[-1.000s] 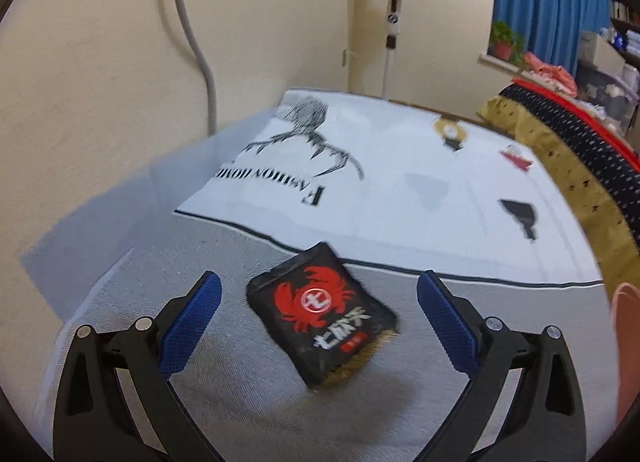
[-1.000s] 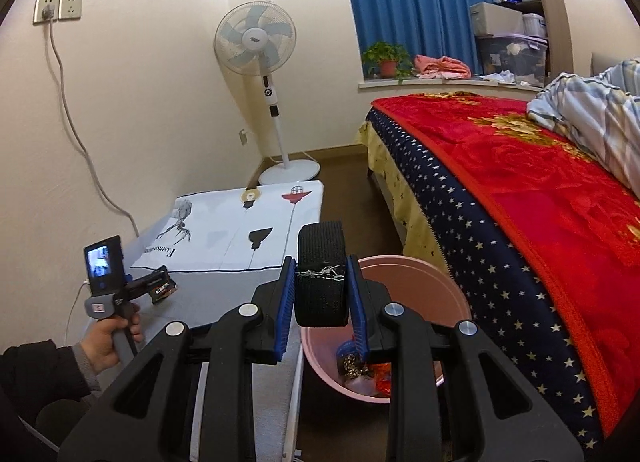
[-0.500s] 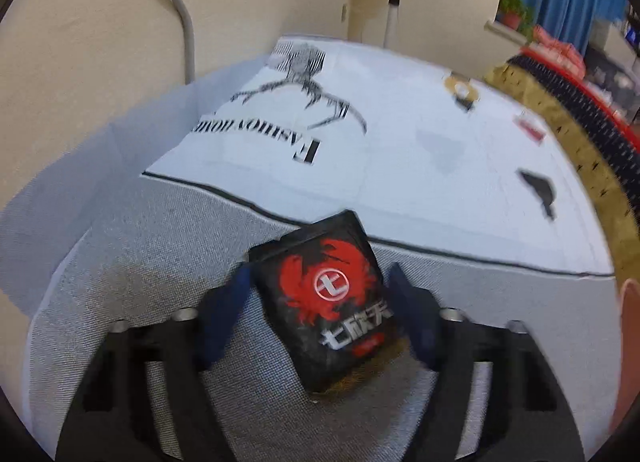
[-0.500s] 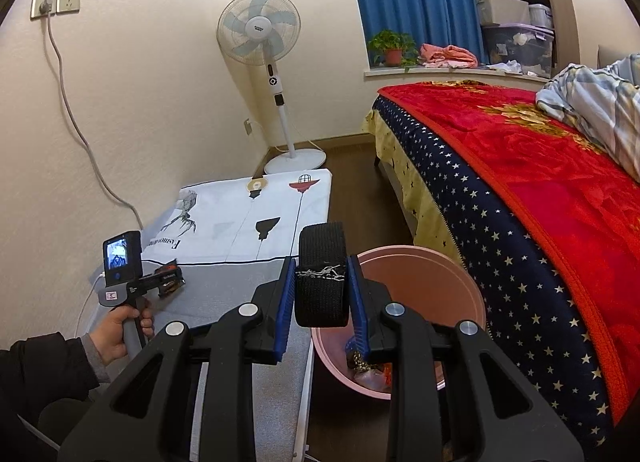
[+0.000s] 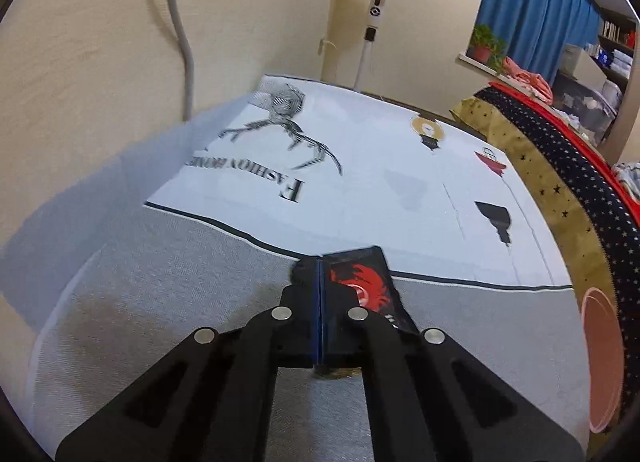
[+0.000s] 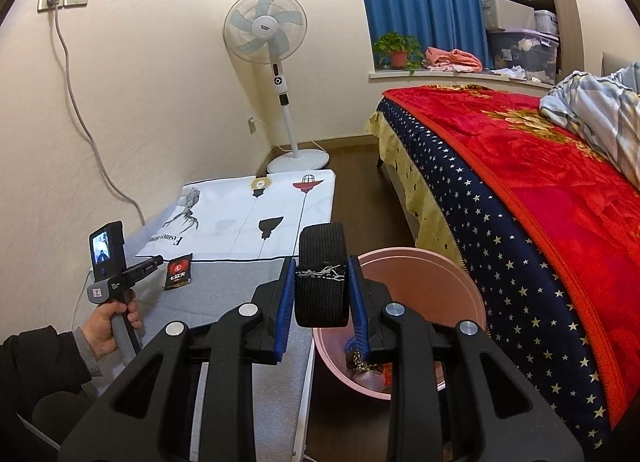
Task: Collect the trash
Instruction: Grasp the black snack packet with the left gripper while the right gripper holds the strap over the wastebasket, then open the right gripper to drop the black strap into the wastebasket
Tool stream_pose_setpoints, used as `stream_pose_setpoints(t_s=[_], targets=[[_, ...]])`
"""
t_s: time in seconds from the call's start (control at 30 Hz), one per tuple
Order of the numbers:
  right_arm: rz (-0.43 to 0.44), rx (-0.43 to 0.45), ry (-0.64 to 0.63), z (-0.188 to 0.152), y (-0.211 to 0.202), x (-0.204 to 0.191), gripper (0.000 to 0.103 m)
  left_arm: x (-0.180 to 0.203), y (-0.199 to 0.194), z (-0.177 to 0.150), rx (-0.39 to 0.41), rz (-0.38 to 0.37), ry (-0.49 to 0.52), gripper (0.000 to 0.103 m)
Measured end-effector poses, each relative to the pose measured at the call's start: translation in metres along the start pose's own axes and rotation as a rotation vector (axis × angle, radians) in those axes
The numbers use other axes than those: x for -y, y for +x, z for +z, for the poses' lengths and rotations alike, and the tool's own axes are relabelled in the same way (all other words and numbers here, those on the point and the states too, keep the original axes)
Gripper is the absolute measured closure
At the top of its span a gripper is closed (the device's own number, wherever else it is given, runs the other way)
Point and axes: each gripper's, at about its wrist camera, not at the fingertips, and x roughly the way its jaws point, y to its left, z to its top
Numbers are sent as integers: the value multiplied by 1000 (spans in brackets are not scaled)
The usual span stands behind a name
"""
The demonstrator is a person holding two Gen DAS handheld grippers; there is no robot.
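A black snack packet point(image 5: 360, 282) with a red crab print lies at the far edge of the grey mat point(image 5: 160, 302). My left gripper point(image 5: 319, 262) is shut on the packet's left edge, its blue pads pressed together, and most of the packet sticks out to the right. From the right wrist view, the packet point(image 6: 179, 271) stands tilted at the tip of the left gripper point(image 6: 158, 261), which a hand holds. My right gripper point(image 6: 321, 260) is shut on a folded black strap point(image 6: 320, 294), beside a pink bin point(image 6: 440, 262) with trash in its bottom.
A white printed sheet point(image 5: 360, 166) lies beyond the mat. A standing fan point(image 6: 266, 34) is in the corner and a grey cable point(image 6: 80, 110) runs down the wall. The bed with a red blanket point(image 6: 520, 182) fills the right side. The pink bin point(image 5: 600, 362) stands right of the mat.
My left jaws went from wide open around the flat packet to shut on it, and its edge has folded up between the pads. The right gripper and its strap stayed put.
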Motion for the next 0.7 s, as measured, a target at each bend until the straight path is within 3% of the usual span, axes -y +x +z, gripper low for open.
stream_pose_setpoints(t_s=[0.03, 0.1, 0.13, 0.27, 0.4, 0.7], targets=[[0, 1, 0, 0, 0, 1, 76, 1, 0, 0, -2, 1, 3, 97], [1, 1, 3, 0, -1, 1, 76, 6, 2, -1, -18, 3, 15, 58], [2, 0, 3, 0, -1, 1, 76, 8, 3, -2, -21, 8, 18, 53], [7, -3, 1, 0, 0, 1, 76, 18, 10, -5, -42, 13, 37, 46], [9, -2, -8, 0, -1, -1, 76, 24, 24, -9, -87, 16, 48, 46], [10, -6, -19, 0, 1, -4, 75, 25, 32, -10, -110, 14, 40, 38]])
